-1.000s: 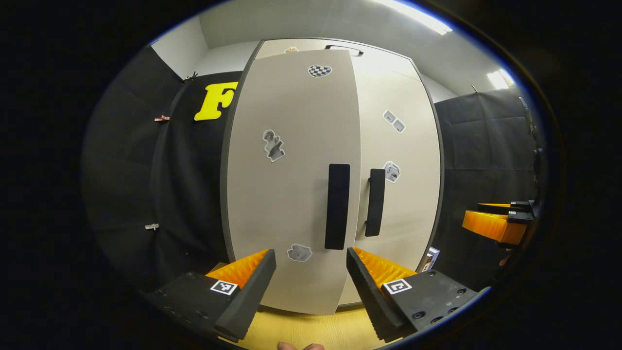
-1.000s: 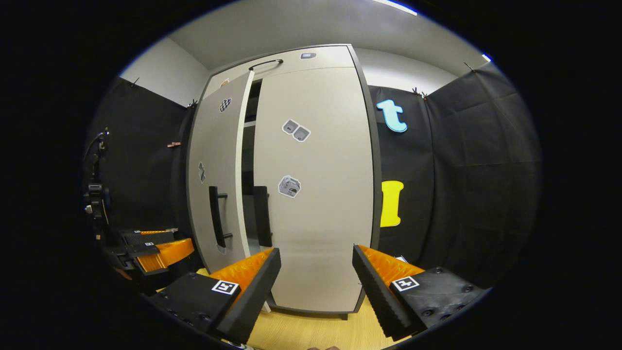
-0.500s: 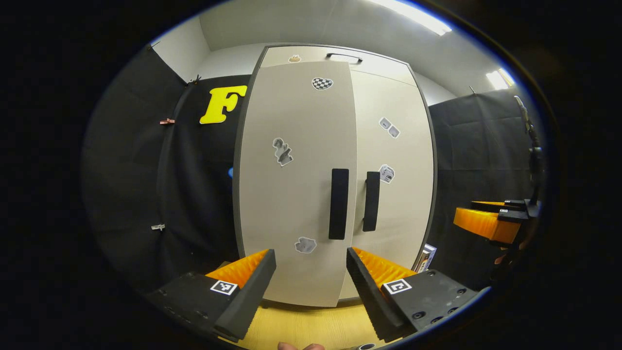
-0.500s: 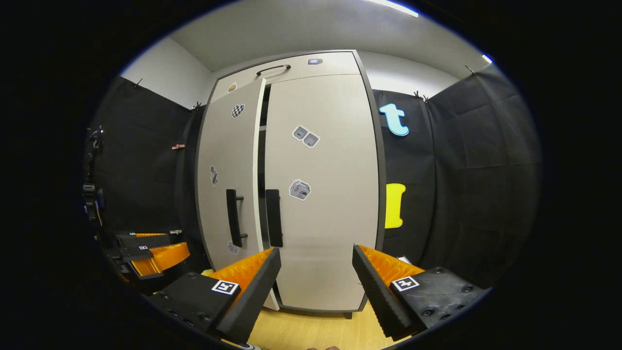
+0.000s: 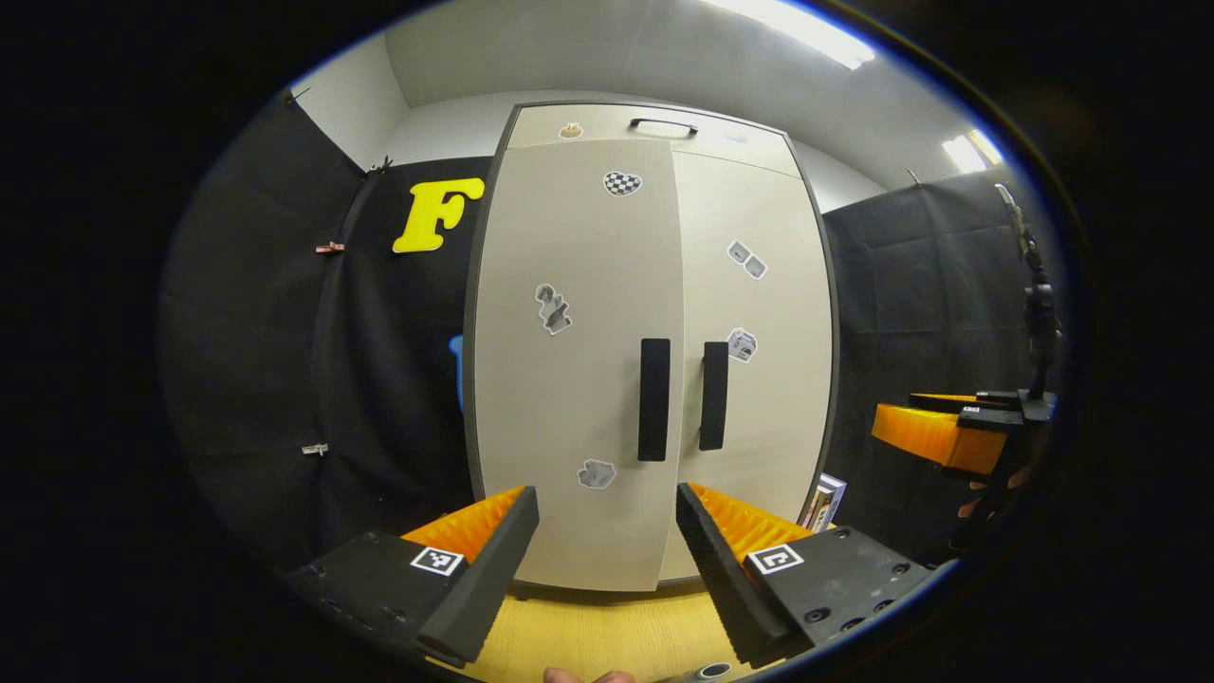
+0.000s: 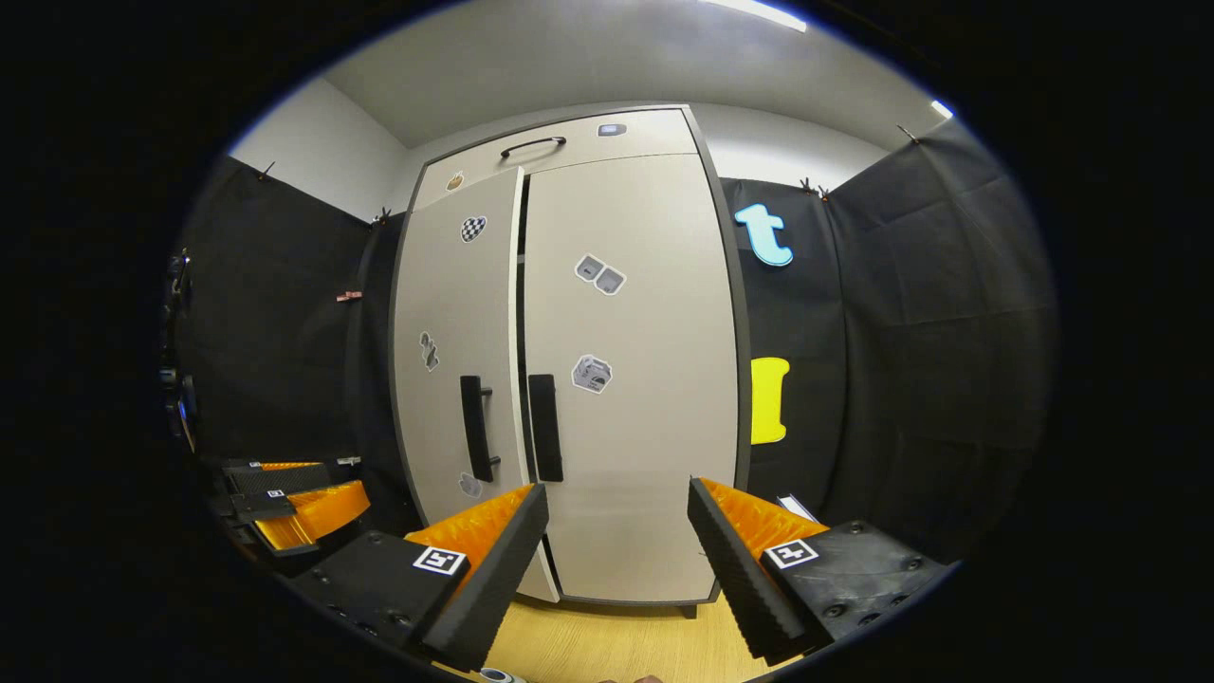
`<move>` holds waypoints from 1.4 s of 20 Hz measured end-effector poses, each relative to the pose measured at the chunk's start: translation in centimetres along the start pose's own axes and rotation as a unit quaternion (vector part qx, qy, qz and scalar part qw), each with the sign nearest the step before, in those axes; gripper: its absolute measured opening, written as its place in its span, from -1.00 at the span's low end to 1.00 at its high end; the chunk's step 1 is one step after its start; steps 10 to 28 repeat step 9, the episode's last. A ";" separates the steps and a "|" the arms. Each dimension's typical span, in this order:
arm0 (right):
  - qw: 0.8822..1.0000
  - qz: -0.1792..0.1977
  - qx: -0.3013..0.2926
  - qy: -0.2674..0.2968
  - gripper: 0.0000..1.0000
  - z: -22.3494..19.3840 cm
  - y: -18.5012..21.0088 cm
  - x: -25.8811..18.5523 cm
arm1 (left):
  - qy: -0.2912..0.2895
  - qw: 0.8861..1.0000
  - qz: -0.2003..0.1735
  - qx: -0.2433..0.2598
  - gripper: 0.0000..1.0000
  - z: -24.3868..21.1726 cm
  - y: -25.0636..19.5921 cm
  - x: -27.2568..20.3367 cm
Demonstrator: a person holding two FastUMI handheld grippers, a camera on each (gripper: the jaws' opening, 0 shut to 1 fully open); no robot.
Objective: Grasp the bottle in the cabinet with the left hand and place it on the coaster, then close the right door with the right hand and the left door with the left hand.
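2 cabinet doors [image 5: 579,360] nearly shut, fingers [image 5: 484,560] spread

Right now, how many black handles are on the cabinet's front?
3: a curved one on the top panel, an upright bar on the left door, and an upright bar on the right door.

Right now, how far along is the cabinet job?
Nearly finished. The pale grey right door sits flush. The pale grey left door is almost shut, with a thin dark gap beside it in the right gripper view. Both the left gripper and right gripper are open, holding nothing. Left: push that door fully closed.
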State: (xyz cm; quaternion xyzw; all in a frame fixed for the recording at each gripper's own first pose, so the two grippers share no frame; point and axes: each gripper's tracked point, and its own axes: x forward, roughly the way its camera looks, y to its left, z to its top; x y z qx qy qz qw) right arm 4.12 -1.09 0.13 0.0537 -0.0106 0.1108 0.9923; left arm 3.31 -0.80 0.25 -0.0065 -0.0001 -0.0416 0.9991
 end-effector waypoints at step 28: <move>1.000 -0.002 0.001 0.003 0.97 -0.4 0.1 -0.7 | -0.006 1.000 0.001 0.012 0.87 0.3 -0.2 -0.8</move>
